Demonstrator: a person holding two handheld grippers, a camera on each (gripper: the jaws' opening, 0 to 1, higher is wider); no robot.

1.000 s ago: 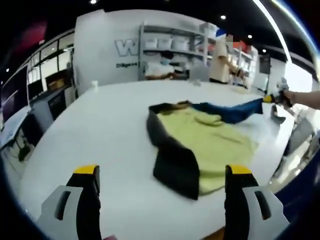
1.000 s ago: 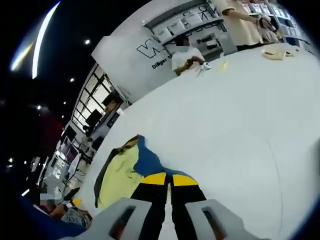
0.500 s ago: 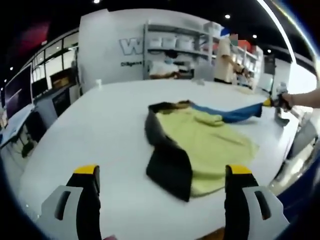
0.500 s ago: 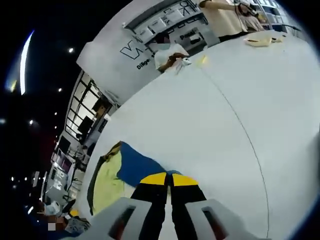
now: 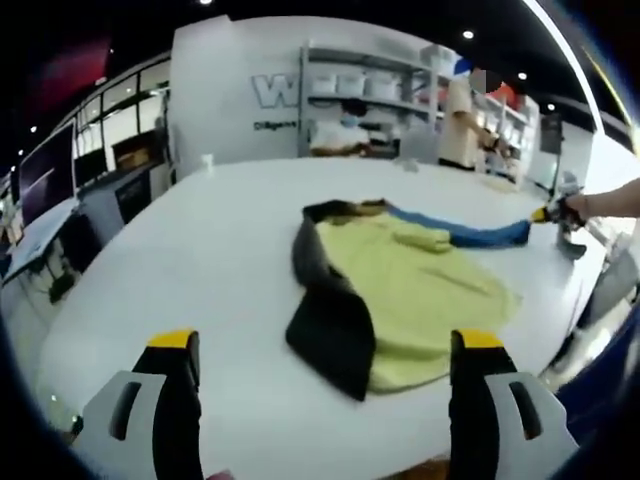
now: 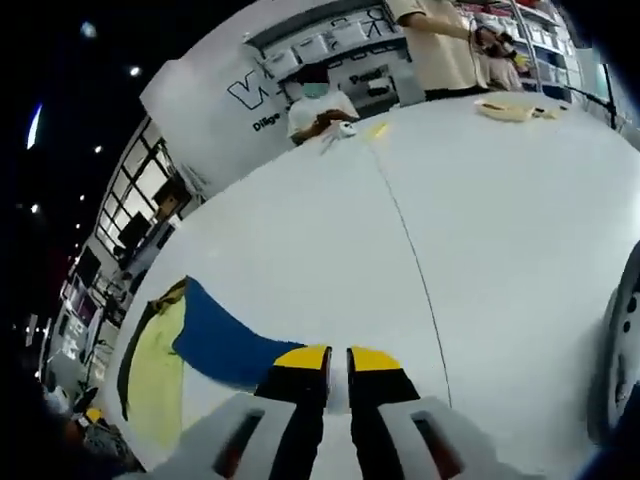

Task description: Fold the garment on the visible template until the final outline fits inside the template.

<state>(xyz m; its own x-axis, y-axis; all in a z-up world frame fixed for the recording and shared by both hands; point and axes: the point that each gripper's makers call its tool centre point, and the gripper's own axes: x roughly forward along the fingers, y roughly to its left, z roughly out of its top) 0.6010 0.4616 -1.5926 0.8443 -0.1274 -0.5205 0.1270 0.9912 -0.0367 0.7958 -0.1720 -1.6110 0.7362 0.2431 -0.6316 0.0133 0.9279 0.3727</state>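
left hand-held gripper point(image 5: 325, 345), seen in the left gripper view: jaws set wide apart with nothing between them, yellow tips raised above the near edge of the white bench point(image 5: 170, 250). garment point(image 5: 395, 280): lies spread on the bench ahead of these jaws, yellow-green body uppermost, with a black sleeve point(image 5: 325, 310) folded down its left side toward the camera. blue sleeve point(image 5: 470, 233): drawn out straight to the right from the top of the garment, its far end meeting the right hand-held gripper point(image 5: 556, 212), held in a hand point(image 5: 583, 198) at the right edge of that view.

right hand-held gripper point(image 6: 337, 360), seen in the right gripper view: jaws nearly together, pinched on the end of the blue sleeve point(image 6: 225, 345), which runs away to the left to the yellow-green body point(image 6: 158, 375) with a dark edge beyond it. a thin line point(image 6: 410, 250) crosses the bench point(image 6: 500, 220) from the jaws toward the far side.

background: two people point(image 6: 318, 100) at the far edge of the bench, shelving point(image 5: 370, 90) against a white wall behind them.
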